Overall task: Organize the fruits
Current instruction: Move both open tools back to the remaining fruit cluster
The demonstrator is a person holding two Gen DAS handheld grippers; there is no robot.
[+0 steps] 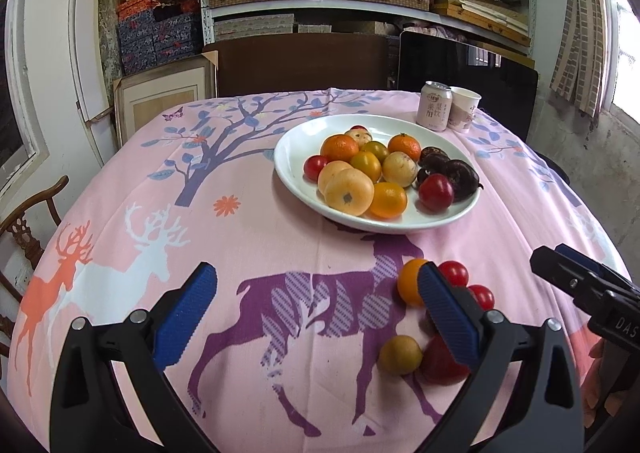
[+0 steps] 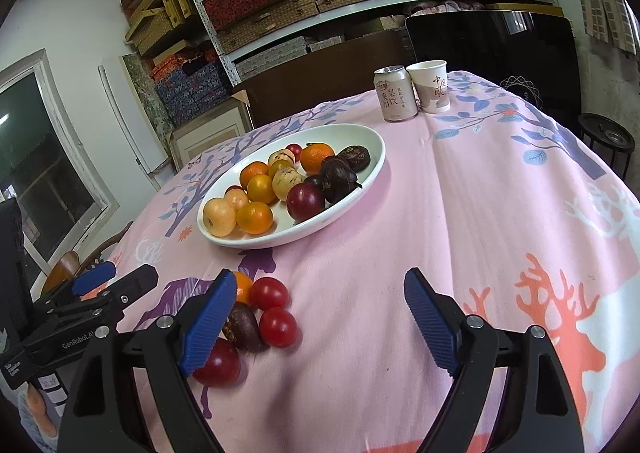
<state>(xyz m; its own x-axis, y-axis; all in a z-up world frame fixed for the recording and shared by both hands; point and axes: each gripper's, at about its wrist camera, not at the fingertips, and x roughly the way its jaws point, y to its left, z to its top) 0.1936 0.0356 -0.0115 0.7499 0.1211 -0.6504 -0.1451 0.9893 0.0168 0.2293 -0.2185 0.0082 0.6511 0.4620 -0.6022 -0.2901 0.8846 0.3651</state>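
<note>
A white plate (image 1: 288, 149) (image 2: 360, 133) holds several oranges, yellow fruits, red tomatoes and dark passion fruits. Nearer me, loose fruits lie on the pink cloth: an orange (image 1: 408, 281) (image 2: 243, 287), two cherry tomatoes (image 1: 454, 273) (image 2: 269, 293), a big red fruit (image 1: 438, 367) (image 2: 218, 367), a yellow-brown fruit (image 1: 400, 355) and a dark passion fruit (image 2: 244, 327). My left gripper (image 1: 316, 313) (image 2: 128, 273) is open and holds nothing; its right finger covers part of the pile. My right gripper (image 2: 320, 321) (image 1: 552, 257) is open over bare cloth, its left finger beside the pile.
A drink can (image 1: 434, 105) (image 2: 394, 93) and a paper cup (image 1: 464, 109) (image 2: 432, 87) stand behind the plate at the table's far edge. A wooden chair (image 1: 24, 221) is at the left. Shelves of boxes fill the back wall.
</note>
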